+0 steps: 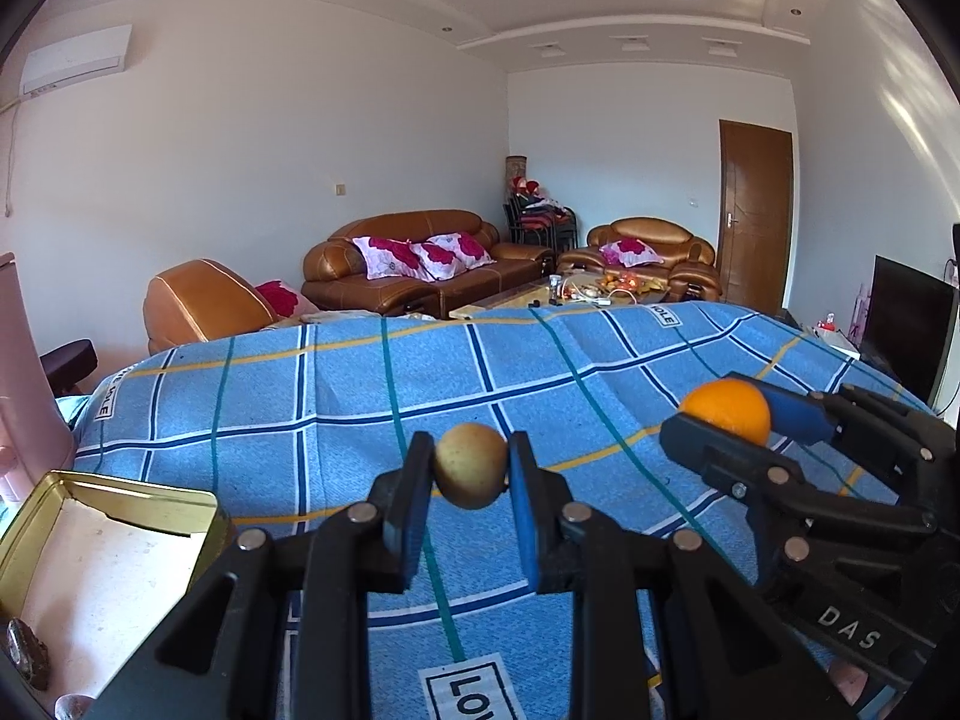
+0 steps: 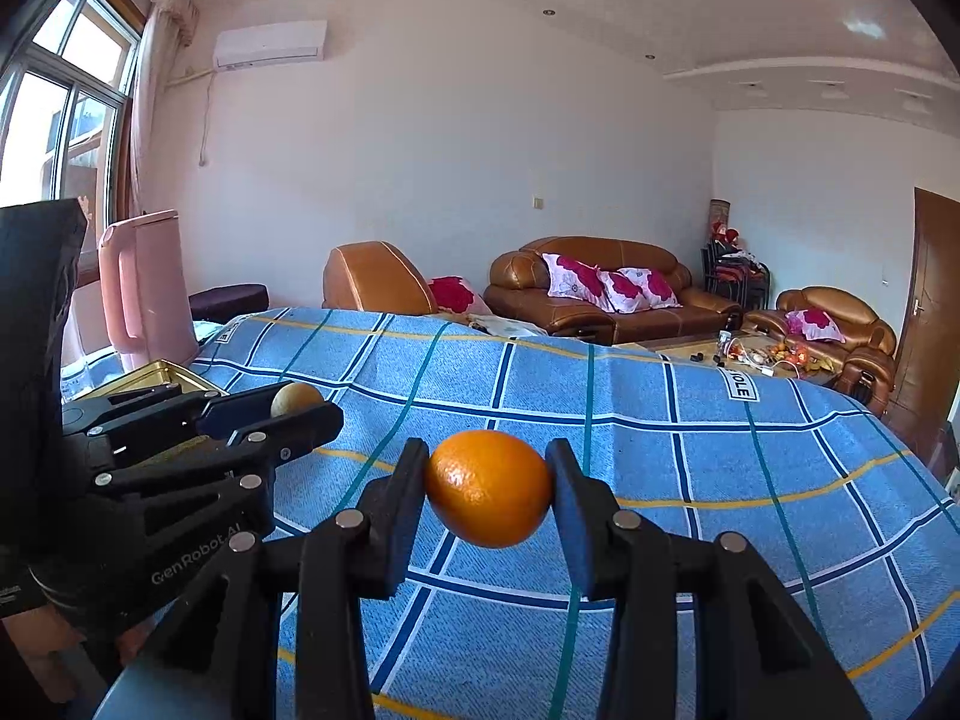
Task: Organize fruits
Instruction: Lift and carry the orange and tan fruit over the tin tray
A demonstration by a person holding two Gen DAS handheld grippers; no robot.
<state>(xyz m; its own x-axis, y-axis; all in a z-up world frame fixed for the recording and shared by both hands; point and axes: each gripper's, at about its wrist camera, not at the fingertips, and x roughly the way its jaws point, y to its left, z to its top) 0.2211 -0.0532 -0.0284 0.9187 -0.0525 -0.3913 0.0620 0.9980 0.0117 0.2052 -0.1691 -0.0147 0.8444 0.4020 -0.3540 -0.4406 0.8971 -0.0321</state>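
Right now both grippers carry fruit above the blue checked cloth [image 1: 540, 360]. Left gripper [image 1: 471, 474] pinches a small yellow-brown fruit [image 1: 471, 474] between its blue pads, jaws pressed on both sides, fruit lifted clear of the cloth. Right gripper [image 2: 489, 489] pinches an orange [image 2: 489, 489] the same way, pads tight on its left and right sides, also off the cloth. In the left wrist view the right gripper sits to the right with the orange at its tips; in the right wrist view the left gripper sits at left with the small fruit at its tips. Open gold tin [image 1: 36, 540] lies at the near left corner of the table, just left of the left gripper; white liner inside, a dark lump at its near edge, too cut off to identify. Pink jug [image 2: 144, 288] stands behind the tin. Background: brown sofa [image 1: 420, 258] with pink cushions, coffee table [image 1: 576, 291] with clutter, brown door [image 1: 756, 210], dark TV [image 1: 906, 324] at right.
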